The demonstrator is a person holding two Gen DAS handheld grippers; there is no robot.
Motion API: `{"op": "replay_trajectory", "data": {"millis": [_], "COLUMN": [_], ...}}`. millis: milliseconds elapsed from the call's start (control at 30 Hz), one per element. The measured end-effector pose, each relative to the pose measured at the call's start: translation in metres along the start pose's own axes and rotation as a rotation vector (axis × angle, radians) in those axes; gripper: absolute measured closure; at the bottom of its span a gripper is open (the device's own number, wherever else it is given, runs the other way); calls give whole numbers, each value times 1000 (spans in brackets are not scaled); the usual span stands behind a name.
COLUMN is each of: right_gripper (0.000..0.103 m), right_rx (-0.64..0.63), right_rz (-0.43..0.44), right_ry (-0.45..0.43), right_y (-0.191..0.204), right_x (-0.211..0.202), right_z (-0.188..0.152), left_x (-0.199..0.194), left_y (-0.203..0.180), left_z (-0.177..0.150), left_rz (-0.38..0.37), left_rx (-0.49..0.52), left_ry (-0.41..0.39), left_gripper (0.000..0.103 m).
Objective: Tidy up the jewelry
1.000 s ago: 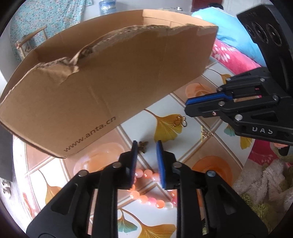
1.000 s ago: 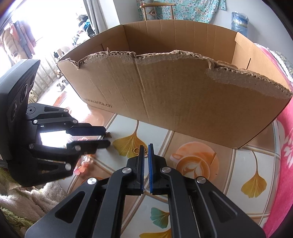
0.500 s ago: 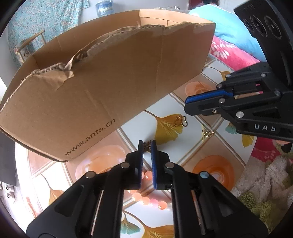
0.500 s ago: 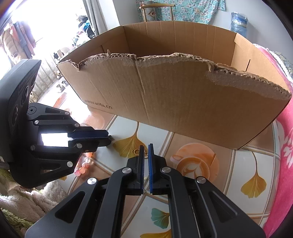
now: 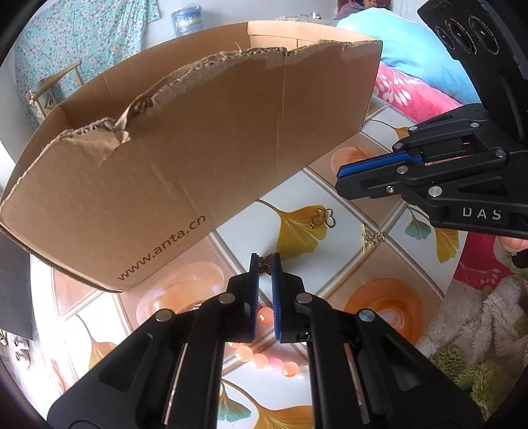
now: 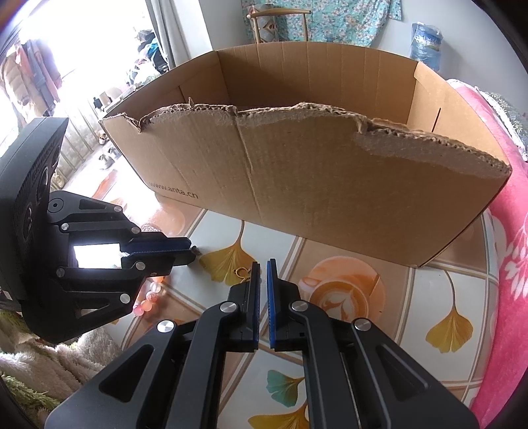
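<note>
Two handheld grippers hang over a round table (image 5: 330, 184) whose cloth is printed with yellow ginkgo leaves and orange coffee cups. The left gripper (image 5: 265, 264) has its blue-padded jaws clamped on a small bronze filigree charm (image 5: 265, 263), pinched right at the fingertips, just off the near lower corner of a large cardboard box (image 5: 198, 148). The right gripper (image 6: 262, 269) has its jaws drawn together with nothing between them; its tips sit just beside a small gold butterfly charm (image 5: 322, 217) lying on a printed ginkgo leaf, in front of the box's long front wall. A short gold chain (image 5: 373, 238) lies a little farther from the box than the butterfly charm. A string of pink and orange beads (image 5: 264, 354) rests on the cloth under the left gripper's body, on the side away from the box.

The box is open-topped, its front wall torn ragged along the upper edge, and it fills most of the table's far half. Beyond the box stand a wooden chair (image 6: 280, 23) and a floral curtain (image 6: 330, 19). Pink blankets (image 6: 508, 280) lie past the box's right end, and a fluffy cream rug (image 5: 468, 323) lies past the table's near edge. Bare cloth lies between the box's front wall and the table's near rim.
</note>
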State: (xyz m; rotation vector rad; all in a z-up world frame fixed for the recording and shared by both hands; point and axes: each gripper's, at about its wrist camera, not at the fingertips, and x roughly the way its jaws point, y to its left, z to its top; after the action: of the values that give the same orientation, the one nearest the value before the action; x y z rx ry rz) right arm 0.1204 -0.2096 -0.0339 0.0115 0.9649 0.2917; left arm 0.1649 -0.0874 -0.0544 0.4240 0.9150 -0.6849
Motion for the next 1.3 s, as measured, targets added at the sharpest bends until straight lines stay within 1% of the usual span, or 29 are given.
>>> {"op": "replay_trajectory", "data": {"millis": [100, 133, 167, 200, 233, 267, 400, 600, 767, 867, 933, 1000, 1300], "right_gripper": [97, 95, 92, 85, 79, 78, 78, 78, 78, 81, 88, 90, 91], "right_rx": [-10, -14, -18, -21, -28, -33, -70, -99, -121, -115, -121, -122, -85], "right_rz": [18, 21, 23, 25, 27, 28, 23, -27, -61, -58, -52, -51, -23], "right_ry": [9, 14, 18, 20, 21, 23, 35, 56, 62, 68, 73, 76, 66], "right_y": [2, 3, 4, 6, 8, 10, 17, 21, 27, 27, 30, 32, 24], "right_x": [2, 3, 5, 6, 8, 9, 18, 29, 28, 28, 28, 29, 28], "right_z": [-1, -1, -2, -1, -1, -1, 3, 8, 7, 7, 8, 8, 6], "left_x": [-4, -5, -6, -6, -6, -8, -13, -15, -15, -15, -15, -15, -15], "left_y": [3, 3, 5, 6, 6, 8, 14, 18, 20, 21, 21, 22, 22], "left_z": [0, 0, 0, 0, 1, 0, -1, -2, -3, -3, -3, -4, -4], "left_rz": [1, 1, 4, 7, 8, 7, 6, 5, 4, 4, 4, 5, 15], "left_rx": [-11, -15, -23, -30, -36, -47, -73, -88, -95, -97, -98, -100, -104], "left_ry": [-6, -5, -5, -6, -7, -10, -22, -32, -36, -36, -35, -35, -34], "left_gripper": [97, 97, 97, 97, 97, 97, 97, 97, 97, 97, 97, 97, 97]}}
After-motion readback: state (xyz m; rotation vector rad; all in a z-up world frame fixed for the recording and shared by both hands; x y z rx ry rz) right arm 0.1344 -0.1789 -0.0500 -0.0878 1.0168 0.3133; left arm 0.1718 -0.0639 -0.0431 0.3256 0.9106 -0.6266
